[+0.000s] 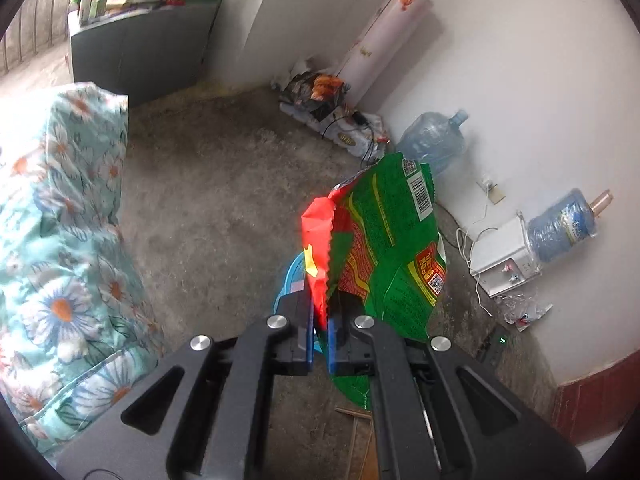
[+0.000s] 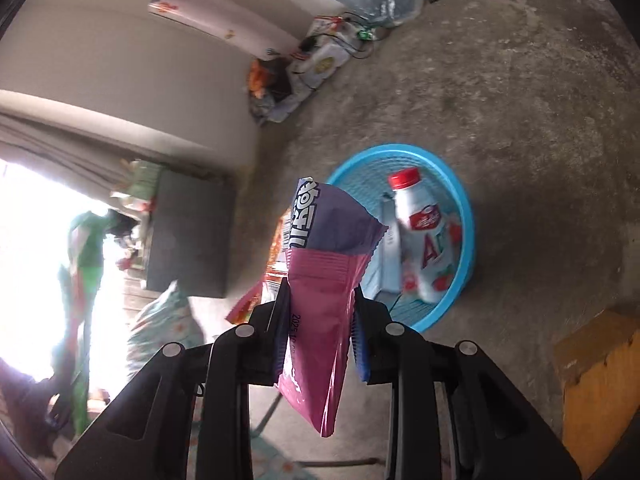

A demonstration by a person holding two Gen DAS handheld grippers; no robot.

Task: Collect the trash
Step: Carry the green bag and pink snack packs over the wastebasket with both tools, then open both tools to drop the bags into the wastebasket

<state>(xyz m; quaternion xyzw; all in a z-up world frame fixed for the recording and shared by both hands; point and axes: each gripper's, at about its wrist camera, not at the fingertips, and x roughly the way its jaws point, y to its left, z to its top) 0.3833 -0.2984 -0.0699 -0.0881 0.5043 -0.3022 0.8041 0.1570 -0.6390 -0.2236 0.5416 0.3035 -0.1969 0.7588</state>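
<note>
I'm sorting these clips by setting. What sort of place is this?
Probably a room in a home, a bedroom or living space: floral bedding at one side, a bare concrete floor, and water jugs by the white wall.

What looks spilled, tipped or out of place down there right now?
Nothing spilled. One large water jug lies tipped on its side against the wall, and crumpled clear wrapper litters the floor near the dispenser. The white bottle sits in the blue basket as expected.

Both wrist cams ride on the grippers, angled down at the concrete floor (image 1: 208, 200). They share the blue basket (image 2: 460, 200) and the water jug (image 1: 432, 140) by the wall.
</note>
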